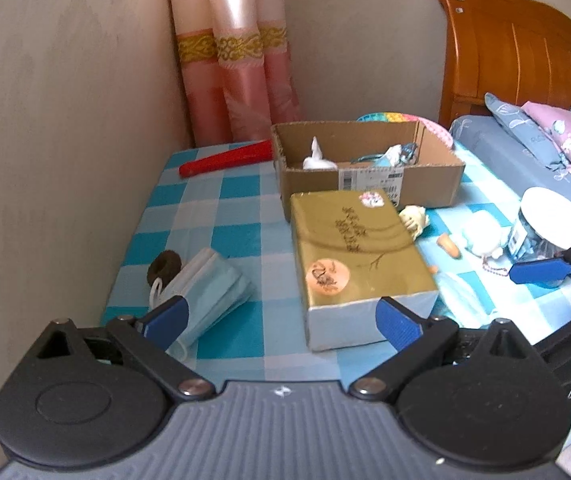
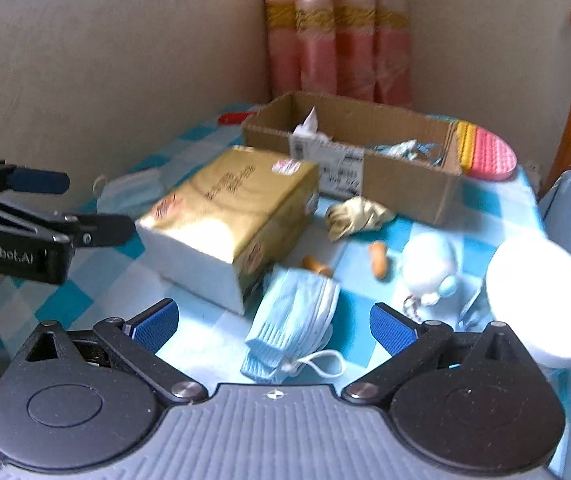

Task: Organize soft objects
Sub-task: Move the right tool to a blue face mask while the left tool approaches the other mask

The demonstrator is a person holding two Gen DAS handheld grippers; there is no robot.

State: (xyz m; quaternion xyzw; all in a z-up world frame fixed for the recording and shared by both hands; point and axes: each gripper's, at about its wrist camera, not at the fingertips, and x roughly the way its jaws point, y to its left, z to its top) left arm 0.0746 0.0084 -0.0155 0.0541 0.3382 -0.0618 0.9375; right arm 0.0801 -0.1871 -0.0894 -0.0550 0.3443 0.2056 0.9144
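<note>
Between the open fingers of my right gripper [image 2: 273,322] lies a stack of blue face masks [image 2: 297,320] on the checked cloth, untouched. My left gripper [image 1: 281,318] is open too, low over the table. Its left fingertip is at the edge of a second mask stack [image 1: 205,288], and its right one is by the gold tissue pack [image 1: 357,256]. The cardboard box [image 1: 369,188] behind holds a white tissue [image 1: 315,158] and a crumpled blue mask [image 1: 389,156]. A cream glove [image 2: 353,212], a white plush toy [image 2: 429,268] and two orange earplugs [image 2: 377,264] lie loose on the cloth.
A white-lidded jar [image 2: 541,296] stands at the right. A pink and yellow bubble toy [image 2: 485,152] lies behind the box. At the back left is a red object [image 1: 229,158], and a brown ring [image 1: 164,270] sits by the masks. The wall is on the left, the bed [image 1: 525,152] on the right.
</note>
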